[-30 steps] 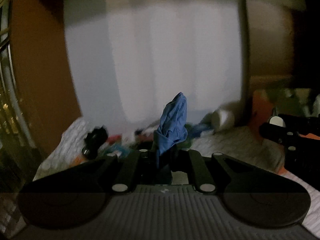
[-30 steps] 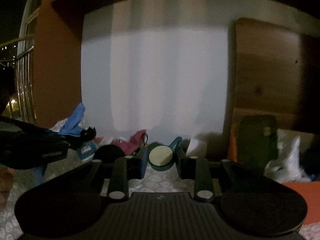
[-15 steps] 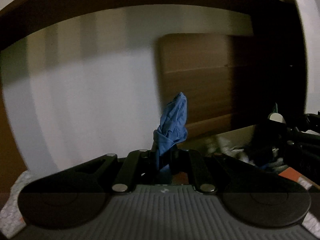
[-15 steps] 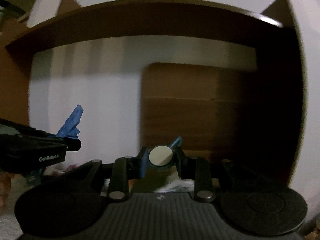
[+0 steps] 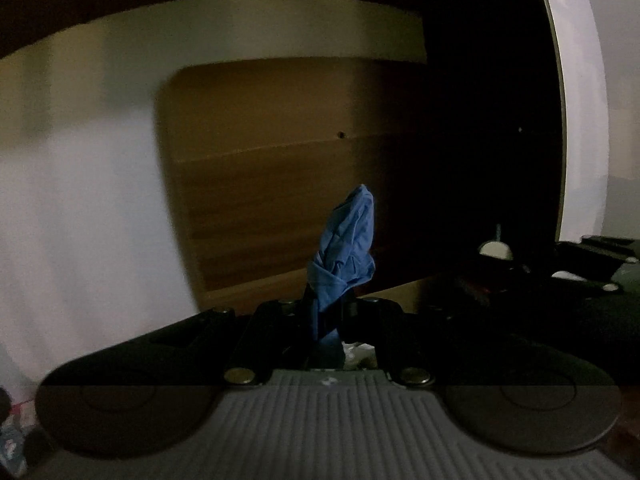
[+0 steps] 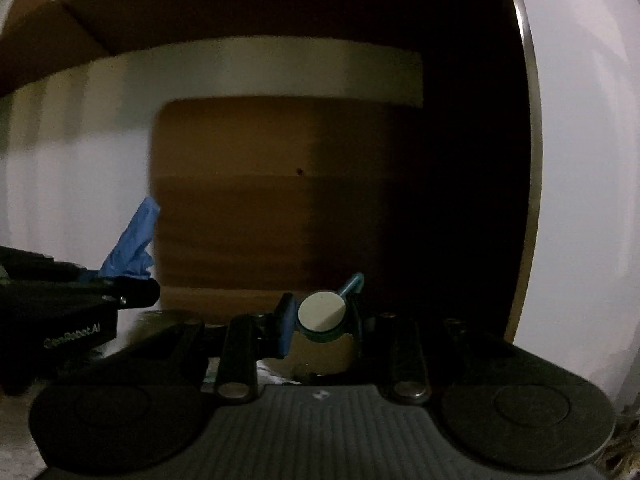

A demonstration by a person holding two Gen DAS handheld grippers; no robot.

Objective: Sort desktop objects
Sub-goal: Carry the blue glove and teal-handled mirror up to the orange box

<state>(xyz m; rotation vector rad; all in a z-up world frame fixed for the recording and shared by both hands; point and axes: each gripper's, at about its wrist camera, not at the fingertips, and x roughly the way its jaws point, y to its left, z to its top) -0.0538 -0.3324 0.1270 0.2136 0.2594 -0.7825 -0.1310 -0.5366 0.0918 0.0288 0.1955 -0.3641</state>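
A: Blue cloth (image 5: 346, 240), where is it?
B: Clenched in the left gripper (image 5: 326, 308) fingers, sticking up. The right gripper (image 6: 320, 316) fingers grasp a round-capped green object (image 6: 322, 312).
A: Sorted yet?
B: No, both are carried in the air before a wooden panel (image 5: 280, 168); placing remains.

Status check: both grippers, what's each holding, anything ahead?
Left gripper shut on blue cloth. Right gripper shut on round-capped green item. Wooden panel ahead.
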